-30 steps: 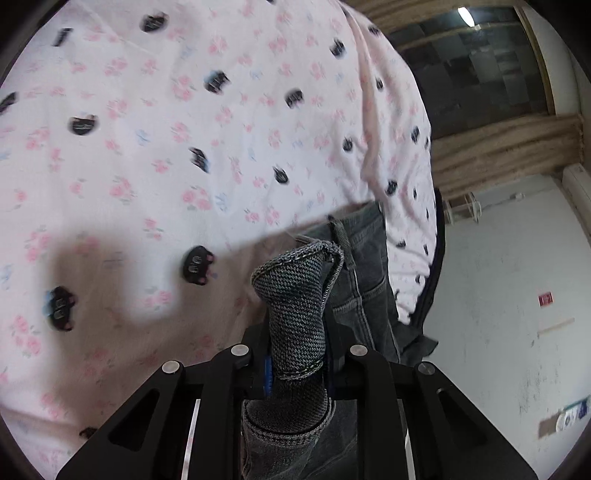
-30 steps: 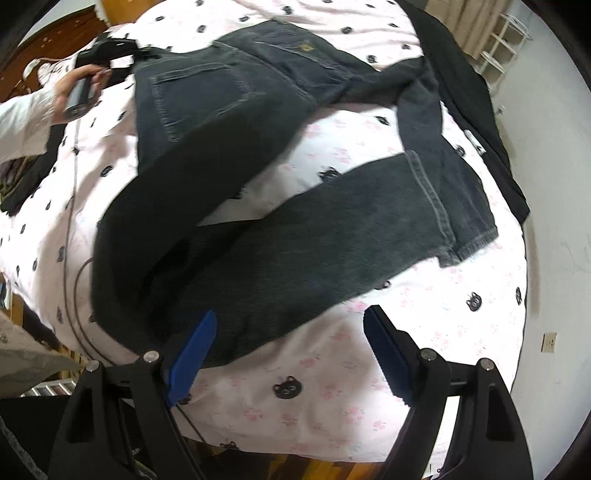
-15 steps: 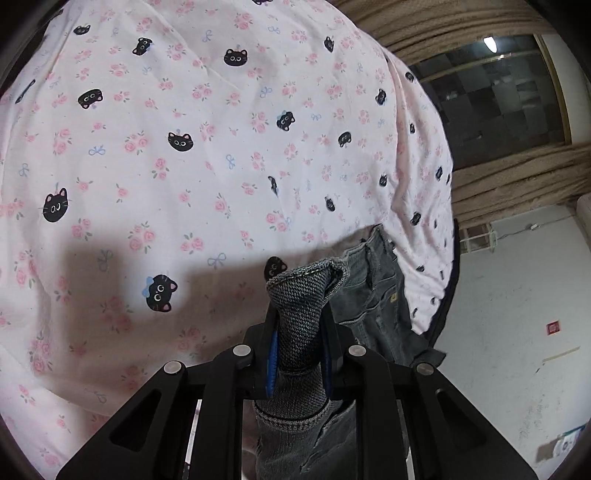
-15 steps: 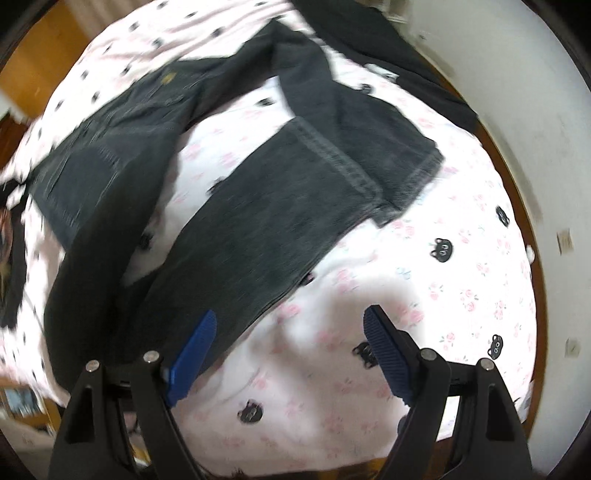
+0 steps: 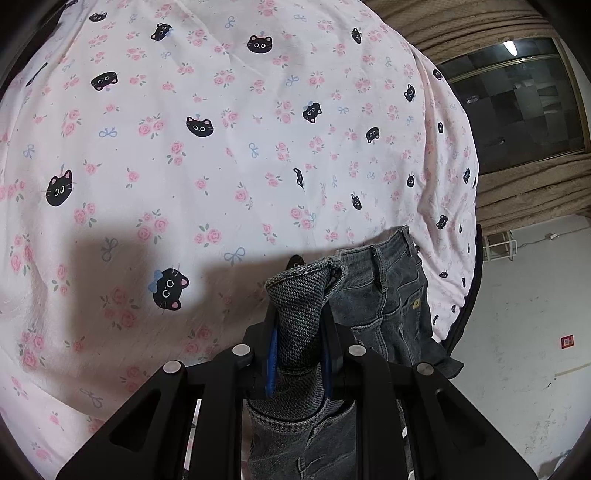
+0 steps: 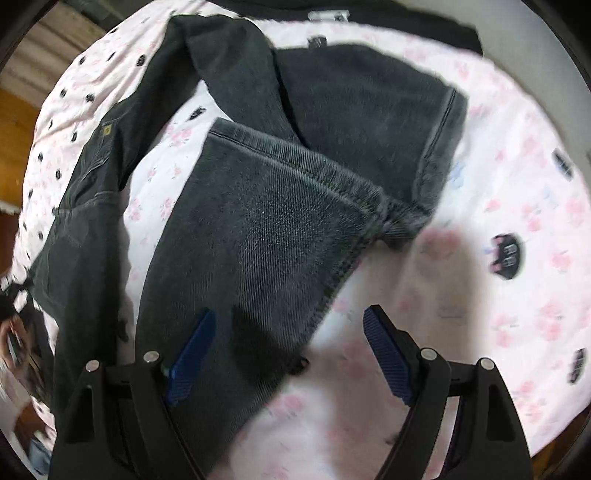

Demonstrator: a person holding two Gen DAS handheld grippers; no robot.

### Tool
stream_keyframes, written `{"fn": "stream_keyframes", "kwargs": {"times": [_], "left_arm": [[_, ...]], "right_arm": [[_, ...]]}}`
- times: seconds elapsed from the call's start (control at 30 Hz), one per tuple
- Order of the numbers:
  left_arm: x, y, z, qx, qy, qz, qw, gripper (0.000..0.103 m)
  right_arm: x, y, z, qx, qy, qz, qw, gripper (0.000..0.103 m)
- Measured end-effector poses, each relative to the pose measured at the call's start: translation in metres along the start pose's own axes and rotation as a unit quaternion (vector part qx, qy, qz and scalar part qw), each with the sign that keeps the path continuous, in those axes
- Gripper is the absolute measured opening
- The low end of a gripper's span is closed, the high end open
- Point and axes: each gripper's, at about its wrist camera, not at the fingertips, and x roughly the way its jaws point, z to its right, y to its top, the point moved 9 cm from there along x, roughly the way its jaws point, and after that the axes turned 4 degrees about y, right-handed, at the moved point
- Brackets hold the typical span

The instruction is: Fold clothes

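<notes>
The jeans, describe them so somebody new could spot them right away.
A pink bedsheet printed with black cat faces covers the bed. The jeans sprawl across it, legs crossed near the hems. Unlike the plain black garment at the far edge, they are faded charcoal denim with pale stitching.

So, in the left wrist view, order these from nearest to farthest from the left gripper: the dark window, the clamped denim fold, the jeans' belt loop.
1. Denim fold, clamped in the left gripper.
2. Belt loop, just beyond, to the right.
3. Dark window, far upper right, past the bed.
</notes>
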Motion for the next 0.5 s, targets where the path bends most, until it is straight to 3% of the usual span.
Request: {"fn": "stream_keyframes", "kwargs": {"times": [0.1,0.13,0.17,0.2,0.23,0.37,0.5], "left_arm": [[0.001,0.000,0.001,0.001,0.005,0.000,1.0000,0.015],[0.001,0.001,0.001,0.002,0.007,0.000,1.0000,0.015],[0.002,0.001,0.001,0.002,0.008,0.000,1.0000,0.015],[0.002,0.001,0.001,0.002,0.009,0.000,1.0000,0.015],[0.002,0.001,0.001,0.002,0.011,0.000,0.9999,0.016],[0.004,0.001,0.000,0.000,0.015,0.001,0.9999,0.016],[0.005,0.001,0.000,-0.002,0.018,0.001,0.9998,0.016]], "right_arm": [[0.017,0.006,-0.003,0.026,0.027,-0.004,0.999,0.083],[0.023,0.007,-0.005,0.035,0.041,-0.008,0.999,0.070],[0.028,0.007,-0.006,0.046,0.055,-0.013,0.997,0.048],[0.031,0.006,-0.006,0.058,0.069,-0.020,0.996,0.034],[0.035,0.005,-0.006,0.070,0.083,-0.026,0.994,0.009],[0.025,0.001,-0.015,0.051,0.089,-0.019,0.995,0.008],[-0.017,-0.010,-0.010,0.053,0.091,0.012,0.994,0.008]]}}
